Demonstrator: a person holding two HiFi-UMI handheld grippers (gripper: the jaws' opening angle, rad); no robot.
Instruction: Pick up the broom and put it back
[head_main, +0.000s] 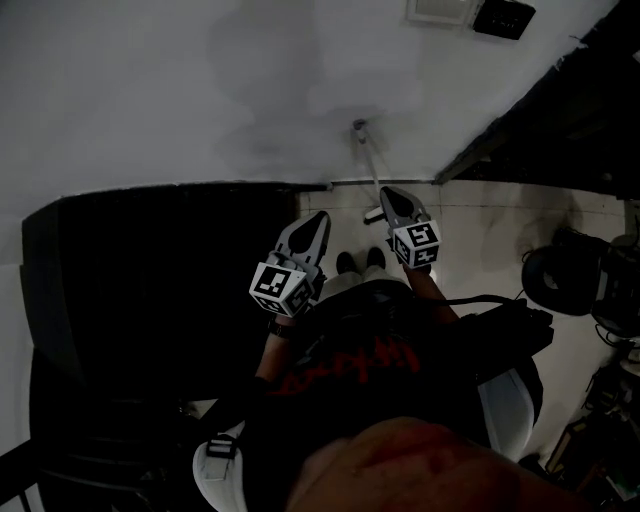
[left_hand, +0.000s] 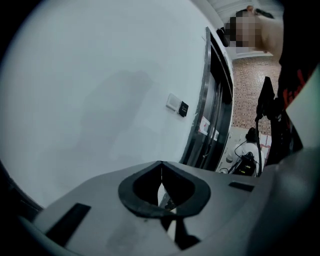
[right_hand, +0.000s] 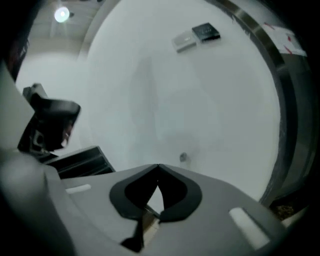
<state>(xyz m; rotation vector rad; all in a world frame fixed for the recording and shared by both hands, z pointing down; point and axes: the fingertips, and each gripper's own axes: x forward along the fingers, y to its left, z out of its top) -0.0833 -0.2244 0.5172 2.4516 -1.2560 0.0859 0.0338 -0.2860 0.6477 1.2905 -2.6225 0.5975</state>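
The broom (head_main: 368, 165) shows as a thin grey handle leaning upright against the white wall, its knobbed top (right_hand: 183, 157) just beyond my right jaws. My right gripper (head_main: 388, 193) is beside the handle's lower part, its jaws shut tip to tip with nothing between them (right_hand: 158, 166). My left gripper (head_main: 318, 220) hangs a little further left and nearer me, also shut and empty (left_hand: 160, 163). The broom's head is not visible.
A black cabinet (head_main: 150, 290) stands against the wall at the left. A dark metal door frame (head_main: 540, 110) runs along the right, with cabled gear (head_main: 575, 280) on the tiled floor beside it. A wall switch (right_hand: 184, 41) and a black panel (right_hand: 206, 31) sit higher up.
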